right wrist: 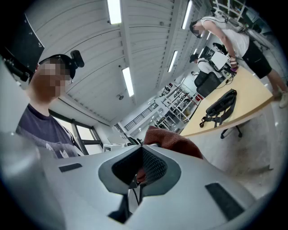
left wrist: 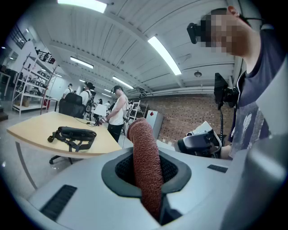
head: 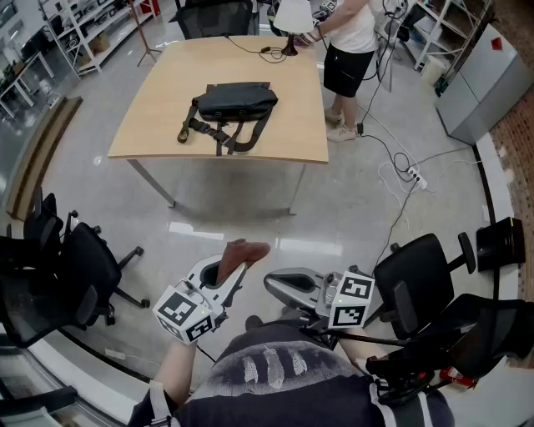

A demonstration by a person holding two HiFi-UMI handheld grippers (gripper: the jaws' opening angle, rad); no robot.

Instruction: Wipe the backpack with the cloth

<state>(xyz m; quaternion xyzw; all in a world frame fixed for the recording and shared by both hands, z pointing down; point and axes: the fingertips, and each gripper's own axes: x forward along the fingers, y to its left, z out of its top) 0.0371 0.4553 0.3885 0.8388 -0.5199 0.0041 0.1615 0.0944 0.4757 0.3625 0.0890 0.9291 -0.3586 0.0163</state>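
A black backpack (head: 235, 102) lies flat in the middle of a light wooden table (head: 158, 125), its straps trailing toward the near edge. It shows small in the left gripper view (left wrist: 74, 134) and the right gripper view (right wrist: 222, 105). Both grippers are held low near the person's body, well short of the table. My left gripper (head: 232, 271) is shut on a reddish-brown cloth (left wrist: 146, 161) that sticks up out of its jaws (head: 240, 253). My right gripper (head: 282, 283) is beside it, jaws together with nothing held; the cloth (right wrist: 175, 140) shows just behind them.
A person (head: 350, 42) stands at the table's far right corner by a white lamp (head: 292, 17). Black office chairs stand at the left (head: 75, 275) and right (head: 417, 283). Cables and a power strip (head: 409, 173) lie on the floor right of the table.
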